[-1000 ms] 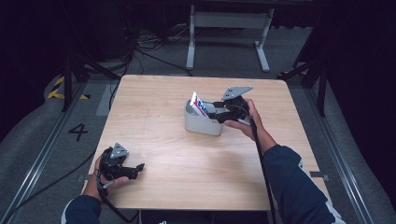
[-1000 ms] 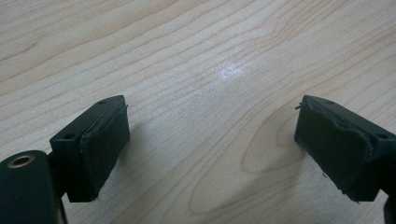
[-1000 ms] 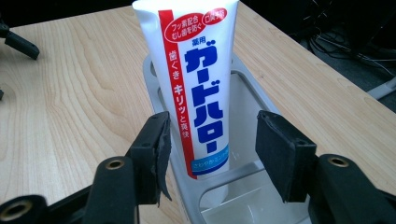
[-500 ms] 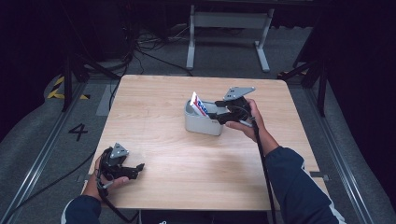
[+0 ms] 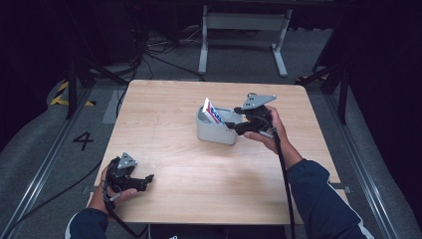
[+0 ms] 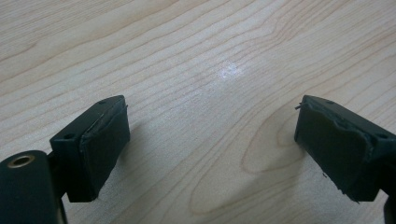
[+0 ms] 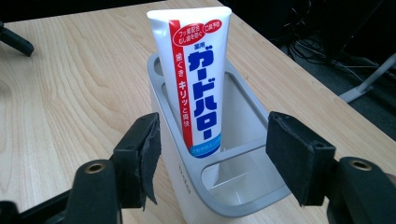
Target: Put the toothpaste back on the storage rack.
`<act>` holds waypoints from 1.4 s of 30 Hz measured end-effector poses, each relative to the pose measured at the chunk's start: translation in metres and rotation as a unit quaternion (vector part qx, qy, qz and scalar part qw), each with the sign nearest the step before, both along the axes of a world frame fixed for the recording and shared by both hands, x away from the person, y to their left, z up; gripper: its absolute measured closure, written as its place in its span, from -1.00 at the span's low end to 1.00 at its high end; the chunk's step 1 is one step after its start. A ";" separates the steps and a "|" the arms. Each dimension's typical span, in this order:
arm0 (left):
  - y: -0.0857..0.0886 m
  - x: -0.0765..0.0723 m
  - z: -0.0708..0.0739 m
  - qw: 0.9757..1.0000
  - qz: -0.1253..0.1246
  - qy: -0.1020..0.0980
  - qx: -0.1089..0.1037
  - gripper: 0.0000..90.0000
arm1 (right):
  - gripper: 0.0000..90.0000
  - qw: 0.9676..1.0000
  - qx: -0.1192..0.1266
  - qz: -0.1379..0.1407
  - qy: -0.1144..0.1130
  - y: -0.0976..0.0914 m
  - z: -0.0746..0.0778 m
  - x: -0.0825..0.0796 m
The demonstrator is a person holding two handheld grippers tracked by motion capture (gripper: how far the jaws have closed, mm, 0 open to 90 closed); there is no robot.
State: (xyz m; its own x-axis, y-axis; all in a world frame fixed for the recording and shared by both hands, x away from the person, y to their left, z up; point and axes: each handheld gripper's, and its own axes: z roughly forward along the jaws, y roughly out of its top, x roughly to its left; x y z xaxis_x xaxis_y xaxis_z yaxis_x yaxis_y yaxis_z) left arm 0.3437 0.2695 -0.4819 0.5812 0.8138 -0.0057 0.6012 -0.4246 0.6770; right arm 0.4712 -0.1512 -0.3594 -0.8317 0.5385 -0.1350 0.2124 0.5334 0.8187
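The right gripper (image 5: 233, 124) hovers level at the grey holder (image 5: 215, 130) mid-tabletop, jaws just opening, clear of the upright toothpaste tube (image 7: 198, 79). The left gripper (image 5: 148, 178) rests near the tabletop's near-left corner, jaws apart.

One overhead cam, two close-up cams riding the tools

High view looks forward and down over the whole desk (image 5: 209, 189). Left cam hugs bare wood, well away from the grey holder (image 5: 215, 132); right cam sits just beside that holder (image 7: 196, 186), which the high view also catches.
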 end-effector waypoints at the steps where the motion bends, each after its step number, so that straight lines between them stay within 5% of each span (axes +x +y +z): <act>1: 0.000 0.000 0.000 1.000 0.000 0.000 0.000 -0.76 | -0.20 1.000 -0.005 0.000 -0.004 -0.001 0.001 -0.002; 7: 0.000 0.000 0.000 1.000 0.000 0.000 0.000 -0.76 | -0.21 0.999 -0.027 -0.006 -0.018 -0.005 0.001 -0.008; 22: 0.000 -0.001 0.000 1.000 0.003 0.001 -0.002 -0.76 | -0.25 0.999 -0.034 -0.024 -0.024 -0.037 0.001 -0.026; 42: 0.000 -0.001 0.000 1.000 0.004 0.002 -0.002 -0.76 | -0.26 0.997 -0.043 -0.053 -0.020 -0.088 -0.022 -0.051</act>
State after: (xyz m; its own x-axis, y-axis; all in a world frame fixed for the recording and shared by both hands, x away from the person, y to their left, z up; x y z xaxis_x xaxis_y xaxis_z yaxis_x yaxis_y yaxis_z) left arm 0.3425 0.2691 -0.4820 0.5742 0.8186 -0.0109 0.6071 -0.4169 0.6764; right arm 0.4206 -0.2391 -0.3818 -0.7644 0.6075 -0.2160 0.2394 0.5785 0.7798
